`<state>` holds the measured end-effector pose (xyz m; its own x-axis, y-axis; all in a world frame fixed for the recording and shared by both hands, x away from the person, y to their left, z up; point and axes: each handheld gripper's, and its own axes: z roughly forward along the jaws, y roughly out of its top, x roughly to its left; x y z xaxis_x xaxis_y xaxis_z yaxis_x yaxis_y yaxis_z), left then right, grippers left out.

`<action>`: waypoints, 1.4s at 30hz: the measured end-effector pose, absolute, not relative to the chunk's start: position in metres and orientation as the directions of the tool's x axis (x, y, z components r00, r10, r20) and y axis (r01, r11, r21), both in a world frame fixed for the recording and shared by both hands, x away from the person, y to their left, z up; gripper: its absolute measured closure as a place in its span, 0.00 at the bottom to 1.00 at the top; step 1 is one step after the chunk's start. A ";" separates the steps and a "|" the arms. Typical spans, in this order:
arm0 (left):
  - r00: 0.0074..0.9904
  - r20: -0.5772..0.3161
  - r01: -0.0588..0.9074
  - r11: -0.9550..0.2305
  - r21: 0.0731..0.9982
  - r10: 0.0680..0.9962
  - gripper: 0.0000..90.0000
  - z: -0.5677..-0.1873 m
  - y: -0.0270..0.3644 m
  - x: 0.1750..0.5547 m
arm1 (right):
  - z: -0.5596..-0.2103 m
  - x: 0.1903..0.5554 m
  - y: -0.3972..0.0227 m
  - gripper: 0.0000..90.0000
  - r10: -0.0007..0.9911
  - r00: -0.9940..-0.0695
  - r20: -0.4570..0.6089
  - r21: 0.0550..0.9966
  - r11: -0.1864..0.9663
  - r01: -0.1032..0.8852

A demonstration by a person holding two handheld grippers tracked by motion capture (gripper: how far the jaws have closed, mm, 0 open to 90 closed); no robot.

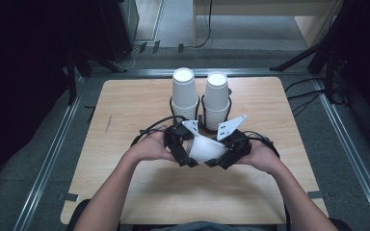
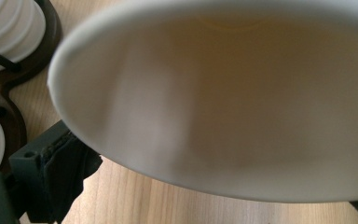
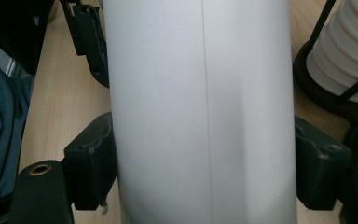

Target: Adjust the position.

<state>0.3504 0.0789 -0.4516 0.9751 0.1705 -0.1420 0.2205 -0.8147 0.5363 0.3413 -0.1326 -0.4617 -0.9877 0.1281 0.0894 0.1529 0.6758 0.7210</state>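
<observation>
Both hand-held grippers, the left hand-held gripper and the right hand-held gripper, clamp one white paper cup above the table, near two cup stacks; separating nested cups likely needs light, straight pulling to avoid crushing.

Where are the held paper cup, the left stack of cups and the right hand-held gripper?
held paper cup [image 1: 205, 148], high view, on its white side wall.
left stack of cups [image 1: 184, 89], high view, on the top cup's side.
right hand-held gripper [image 1: 220, 160], high view, at its jaw tips by the cup.
</observation>
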 end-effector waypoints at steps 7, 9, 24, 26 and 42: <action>0.969 -0.168 0.246 -0.765 0.596 0.181 0.00 -0.449 0.088 0.349 | -0.458 0.341 -0.139 0.23 0.127 -0.987 0.098 0.743 0.650 0.158; 0.966 -0.186 0.258 -0.739 0.623 0.181 0.00 -0.449 0.091 0.349 | -0.457 0.341 -0.140 0.23 0.123 -0.988 0.098 0.755 0.638 0.154; 0.958 -0.226 0.286 -0.639 0.714 0.176 0.09 -0.444 0.093 0.349 | -0.459 0.340 -0.136 0.24 0.108 -0.988 0.112 0.779 0.608 0.154; 0.958 -0.226 0.285 -0.640 0.713 0.176 0.10 -0.444 0.093 0.349 | -0.459 0.340 -0.136 0.24 0.109 -0.988 0.106 0.779 0.608 0.151; 0.952 -0.226 0.305 -0.685 0.662 0.206 0.12 -0.433 0.098 0.352 | -0.464 0.343 -0.132 0.15 0.151 -0.975 0.163 0.696 0.683 0.222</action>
<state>0.3518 0.0981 -0.4331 0.9522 0.2056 -0.2258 0.3048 -0.6848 0.6620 0.3426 -0.1319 -0.4639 -0.9749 0.1513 0.1631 0.2224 0.6828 0.6960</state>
